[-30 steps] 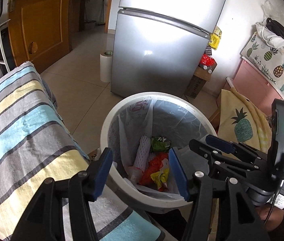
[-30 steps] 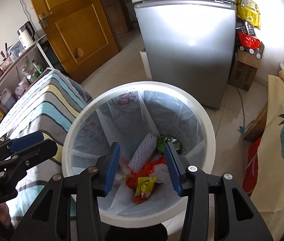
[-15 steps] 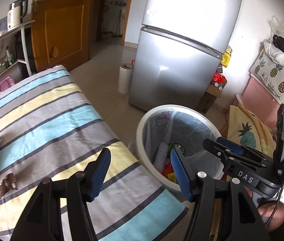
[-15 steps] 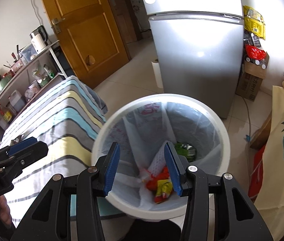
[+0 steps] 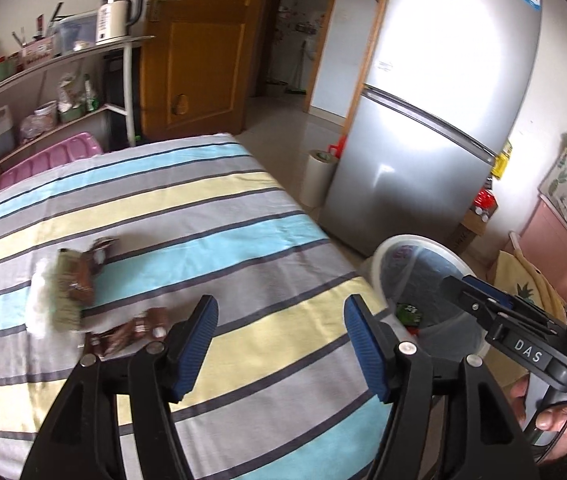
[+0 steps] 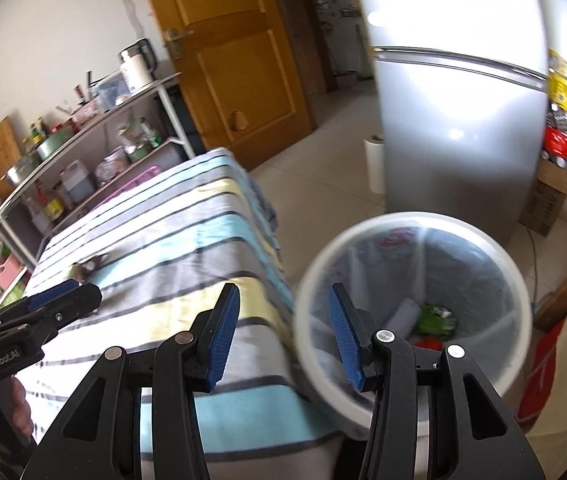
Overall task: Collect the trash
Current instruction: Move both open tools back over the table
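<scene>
Left gripper [image 5: 279, 336] open, jaws wide apart, nothing between them; it hangs over the striped cloth [image 5: 203, 216] covering the desk. Trash on the cloth lies ahead and to the left of it: brown wrappers [image 5: 131, 330] just beside the left finger's tip, and farther left a blurred heap of white tissue [image 5: 39, 300] with a green-brown packet [image 5: 69, 292] on it, a further brown scrap touching the packet's far end. Right gripper [image 6: 281, 334] also open, empty, held at the desk's edge; its left finger stands over the cloth, its right finger over the rim of the bin [image 6: 515, 280]. The bin is white, lined with a clear bag, on the floor just beside the desk's right edge. Inside it: a white foam sleeve [image 6: 403, 314], a green wrapper [image 6: 437, 318], something red-orange low down, partly hidden by the finger. In the right wrist view the left gripper shows at far left, with the desk trash just past its tip, blurred. Behind: silver fridge [image 5: 435, 120], orange door [image 5: 199, 44], shelf [image 5: 43, 64] with a kettle [image 5: 117, 14] and jars, a white roll [image 5: 317, 178] on the floor by the fridge.
</scene>
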Tool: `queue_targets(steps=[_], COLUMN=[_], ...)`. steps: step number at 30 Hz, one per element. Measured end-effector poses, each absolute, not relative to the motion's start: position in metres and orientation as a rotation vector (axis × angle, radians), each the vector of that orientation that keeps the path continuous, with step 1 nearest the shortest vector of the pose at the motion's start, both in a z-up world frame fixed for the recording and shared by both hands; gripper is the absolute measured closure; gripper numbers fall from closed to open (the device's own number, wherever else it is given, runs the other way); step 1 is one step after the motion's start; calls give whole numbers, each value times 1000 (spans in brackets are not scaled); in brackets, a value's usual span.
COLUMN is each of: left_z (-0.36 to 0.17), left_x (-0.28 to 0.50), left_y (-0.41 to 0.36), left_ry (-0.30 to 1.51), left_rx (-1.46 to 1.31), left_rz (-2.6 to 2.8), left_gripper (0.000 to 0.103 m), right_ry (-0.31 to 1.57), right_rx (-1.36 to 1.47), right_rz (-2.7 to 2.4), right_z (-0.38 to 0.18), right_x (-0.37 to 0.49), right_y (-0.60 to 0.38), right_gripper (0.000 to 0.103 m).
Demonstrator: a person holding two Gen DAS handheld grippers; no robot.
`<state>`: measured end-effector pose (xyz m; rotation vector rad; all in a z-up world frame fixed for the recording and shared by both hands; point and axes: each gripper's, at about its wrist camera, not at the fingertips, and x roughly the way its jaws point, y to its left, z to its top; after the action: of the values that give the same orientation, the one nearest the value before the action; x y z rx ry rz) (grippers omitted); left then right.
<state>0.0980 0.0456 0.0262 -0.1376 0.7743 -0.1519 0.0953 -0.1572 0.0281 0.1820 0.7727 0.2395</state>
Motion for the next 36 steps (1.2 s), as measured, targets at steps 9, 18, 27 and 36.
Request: queue_targets(steps=[9,18,27,36], left_z=[24,18,5,-6], left_x=[76,55,57,82], left_y=[117,183,229,246], left_ry=[753,737,763,799], left_rx=[-209,-270,-324,-355], left_rz=[-17,128,161,126], left_gripper=[35,33,29,29], right_ry=[783,830,846,851], right_rx=[120,9,-136,-227], right_rz=[412,595,762,871], right_z=[27,15,9,-7], right_x=[102,111,121,130], right_y=[-89,-12,52,92], right_gripper=[54,54,53,53])
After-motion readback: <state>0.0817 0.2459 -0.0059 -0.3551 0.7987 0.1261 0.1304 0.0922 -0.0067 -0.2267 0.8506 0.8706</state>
